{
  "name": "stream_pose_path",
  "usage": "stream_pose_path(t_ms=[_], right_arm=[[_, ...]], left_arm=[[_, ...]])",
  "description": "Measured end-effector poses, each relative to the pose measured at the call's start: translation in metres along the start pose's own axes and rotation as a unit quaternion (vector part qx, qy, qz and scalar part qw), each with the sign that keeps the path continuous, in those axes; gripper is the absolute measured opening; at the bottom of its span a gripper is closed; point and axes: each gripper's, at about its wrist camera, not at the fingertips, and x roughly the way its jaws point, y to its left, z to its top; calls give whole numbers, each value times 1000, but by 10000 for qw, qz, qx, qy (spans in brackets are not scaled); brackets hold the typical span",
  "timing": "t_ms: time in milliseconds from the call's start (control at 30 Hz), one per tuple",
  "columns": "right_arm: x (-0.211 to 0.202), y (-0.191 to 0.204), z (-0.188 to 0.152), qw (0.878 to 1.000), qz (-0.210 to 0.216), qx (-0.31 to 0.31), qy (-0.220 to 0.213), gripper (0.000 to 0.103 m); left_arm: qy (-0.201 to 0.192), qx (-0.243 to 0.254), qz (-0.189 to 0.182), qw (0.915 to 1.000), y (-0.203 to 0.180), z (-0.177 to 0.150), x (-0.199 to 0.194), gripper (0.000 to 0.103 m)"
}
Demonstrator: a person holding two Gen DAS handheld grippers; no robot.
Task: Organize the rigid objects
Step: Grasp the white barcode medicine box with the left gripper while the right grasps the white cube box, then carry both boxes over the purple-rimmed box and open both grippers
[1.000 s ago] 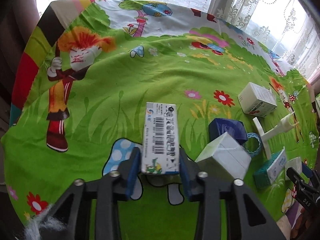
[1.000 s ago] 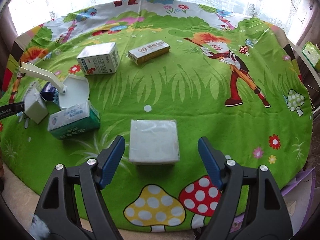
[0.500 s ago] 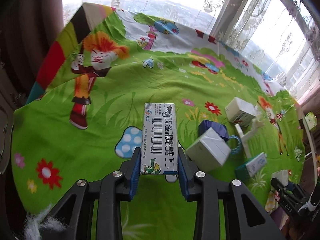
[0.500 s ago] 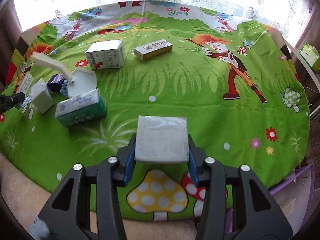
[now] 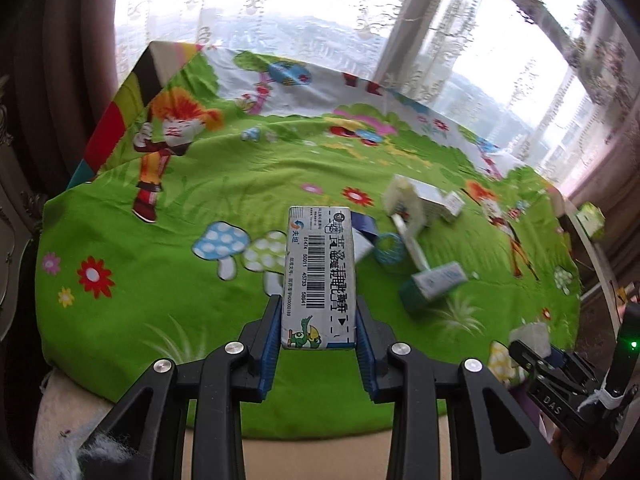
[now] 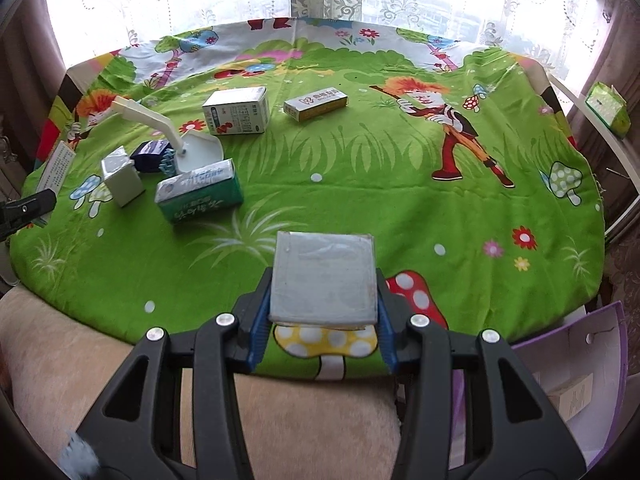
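**Holding one box in each hand-held gripper, both clear of the cloth**

Looking at room first: we see the round worktop [image 6: 400,184] under a green cartoon cloth, its near edge curving just below both grippers. The right half of the cloth is bare print, open for moving. Beyond the near edge sits beige upholstery [image 6: 300,420]; a purple bin [image 6: 580,380] stands off the right side.

Left hand-held gripper [image 5: 318,344]: blue pads clamped on the near end of a long white barcode box [image 5: 318,276], which sticks out forward above the cloth.

Right hand-held gripper [image 6: 322,320]: pads pressed on both sides of a flat grey foil-wrapped box [image 6: 324,276], held over the near edge.

Clutter we see, all on the left part of the cloth:
- green tissue pack [image 6: 200,196], nearest to the grey box
- small white carton [image 6: 122,180], tilted, just left of it
- dark blue box [image 6: 150,154] and a white scoop with long handle [image 6: 160,128] behind
- white medicine box [image 6: 236,116] and a yellow-edged flat box [image 6: 316,102] further back, side by side

A green pack [image 6: 606,108] sits off the worktop, far right.
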Motion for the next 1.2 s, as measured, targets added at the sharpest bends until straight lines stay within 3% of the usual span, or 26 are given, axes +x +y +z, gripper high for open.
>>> stream_pose_path(t_ms=[733, 933, 1200], right_arm=[[-47, -24, -36, 9991, 149, 343, -202, 49], [-56, -46, -46, 9977, 206, 616, -212, 49], [-73, -96, -64, 9945, -107, 1008, -262, 49]], left_arm=[[172, 860, -505, 9949, -82, -36, -21, 35], [274, 1135, -688, 9908, -107, -47, -22, 35], [432, 1654, -989, 9803, -151, -62, -21, 35]])
